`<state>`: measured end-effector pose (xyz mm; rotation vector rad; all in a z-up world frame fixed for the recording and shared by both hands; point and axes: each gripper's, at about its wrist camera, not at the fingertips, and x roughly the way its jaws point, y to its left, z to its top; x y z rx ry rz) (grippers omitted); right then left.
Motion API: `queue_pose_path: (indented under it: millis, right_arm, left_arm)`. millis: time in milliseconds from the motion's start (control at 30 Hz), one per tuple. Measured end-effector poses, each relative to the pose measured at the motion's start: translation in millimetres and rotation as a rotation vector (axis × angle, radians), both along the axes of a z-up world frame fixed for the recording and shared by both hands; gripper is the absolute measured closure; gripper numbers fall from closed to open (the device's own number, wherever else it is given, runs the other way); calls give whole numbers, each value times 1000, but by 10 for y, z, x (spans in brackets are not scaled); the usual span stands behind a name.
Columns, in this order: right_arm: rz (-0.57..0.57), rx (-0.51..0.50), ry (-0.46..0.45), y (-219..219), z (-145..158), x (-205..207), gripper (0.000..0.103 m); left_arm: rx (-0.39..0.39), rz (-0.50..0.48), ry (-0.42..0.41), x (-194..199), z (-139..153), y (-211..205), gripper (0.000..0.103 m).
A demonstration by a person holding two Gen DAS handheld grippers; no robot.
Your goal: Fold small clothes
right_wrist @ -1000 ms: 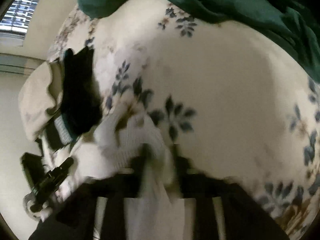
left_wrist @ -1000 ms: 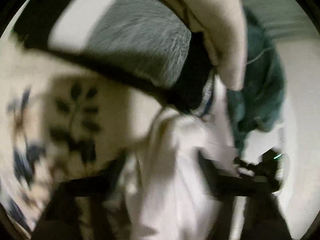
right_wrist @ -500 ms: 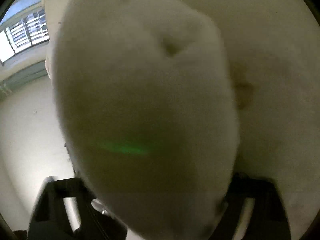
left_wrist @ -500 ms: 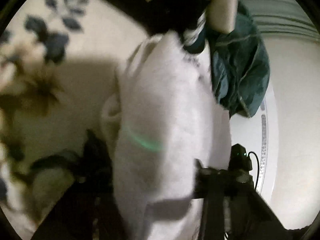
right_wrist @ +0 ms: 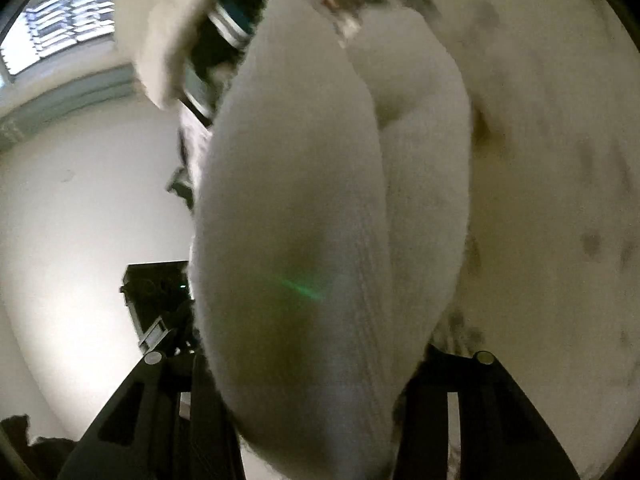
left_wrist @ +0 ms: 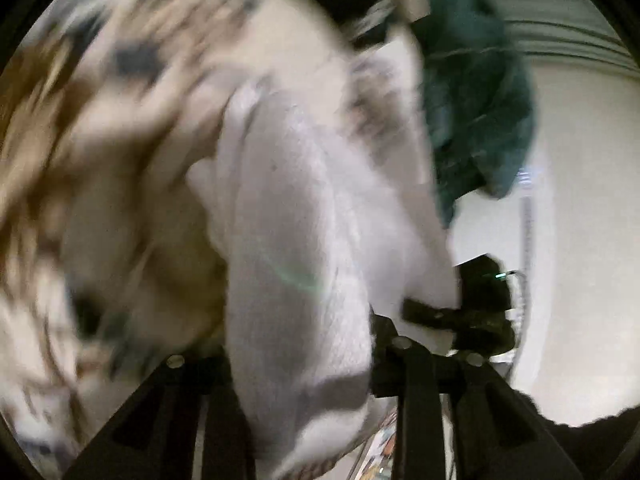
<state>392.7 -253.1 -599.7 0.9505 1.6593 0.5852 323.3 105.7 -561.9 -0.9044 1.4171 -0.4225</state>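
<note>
A white knit garment point(left_wrist: 296, 220) fills the gap between the fingers of my left gripper point(left_wrist: 296, 344), which grips it while the jaws are opening slightly. The same white garment point(right_wrist: 288, 200) bulges up between the fingers of my right gripper point(right_wrist: 316, 356), whose jaws are closing on it. It hangs over a floral bedsheet point(left_wrist: 120, 100), seen pale and blurred in the right wrist view point(right_wrist: 540, 160). Each gripper shows as a dark shape in the other's view, the right one point(left_wrist: 480, 312) and the left one point(right_wrist: 160, 300). The fingertips are hidden by cloth.
A dark green garment point(left_wrist: 472, 112) lies at the bed's far edge. A beige garment point(right_wrist: 160, 40) and a black piece with a striped cuff point(right_wrist: 228, 32) lie beyond the white one. A pale wall and a window point(right_wrist: 60, 20) stand behind.
Both grippers took the white garment off the sheet and swept sideways with it. It now bulges close to both cameras, and the black and beige clothes have slid toward the top of the views.
</note>
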Motion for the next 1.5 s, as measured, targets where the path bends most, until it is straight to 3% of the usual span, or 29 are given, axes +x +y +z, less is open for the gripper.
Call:
queue_pose_path:
  millis: [33,67,100,133,233,400,467,500,533,567,600,633,667,733,867,933,1067,1133,1167,1200,1233,1267,1300,1333,1400,1500]
  right_arm:
    - [19,-25,19,25,-87,-116,55]
    - [36,-59,41,47,-190,-229,52]
    - [49,-116,76,52,-322,-347,42]
    - [46,-144,97,30,-387,-408,38]
    - [-14,-152,69,-130,-269,-543,36]
    - [-34,-279,-56,-444,292,-855,36]
    - [-34,-277,-64,-515,398,-843,36]
    - [-25,-275,-63,-508,421,-899,36]
    - [-7,-279,-63,-491,420,-947,36]
    - [7,-281,-64,-579,389,-896,36]
    - [31,-309,-62,-513,352,-913,42]
    - [42,-319,-63,-492,339,-956,74]
    - [53,-326,-61,-449,296,-963,93]
    - [38,-397,-66,-449,269,-1022,101]
    - [-62,-533,-69,-724,299,-1044,101]
    - [-80,-507,-27,-817,198,-1045,101]
    - [-23,-494,-53,-645,217,-962,101]
    - [-5,-475,-30,-653,225,-918,99]
    - [-13,-456,-18,-656,252,-886,99]
    - [-37,-430,-8,-696,285,-853,98]
    - [-58,-410,-14,-734,326,-812,97]
    - [-81,-398,-30,-804,389,-772,85]
    - [-111,-394,-54,-848,458,-686,61]
    - [-139,-374,-88,-866,521,-576,48]
    - [-168,-361,-156,-850,605,-293,47]
    - [-99,-385,-217,-629,590,202,47]
  left_arm:
    - [11,5,33,-92,-134,18,69]
    - [14,21,64,-158,-260,28,60]
    - [5,55,89,-222,-338,39,43]
    - [-13,97,101,-270,-349,43,36]
    - [-33,163,51,-426,-171,139,34]
    - [110,76,3,-527,-22,-15,34]
    - [126,54,-11,-564,-58,-31,38]
    - [141,44,-26,-565,-80,-89,60]
    - [149,34,-33,-540,-89,-139,74]
    - [156,28,-37,-594,-123,-92,85]
    - [178,30,-42,-592,-124,-109,88]
    - [191,32,-46,-612,-107,-117,90]
    - [210,38,-51,-626,-81,-99,91]
    - [246,38,-44,-643,-53,-66,92]
    - [281,40,26,-674,-234,117,94]
    - [257,41,26,-686,-185,186,94]
    - [274,36,30,-637,-20,258,92]
    - [206,69,27,-586,52,338,71]
    - [187,81,19,-536,73,358,44]
    - [164,97,-1,-448,103,377,34]
    - [153,109,-25,-360,133,376,34]
    - [148,114,-47,-253,151,373,34]
    - [152,108,-70,-83,154,343,34]
    - [165,102,-89,62,161,310,34]
    - [193,66,-128,403,143,185,34]
    - [268,-15,-154,765,53,-25,37]
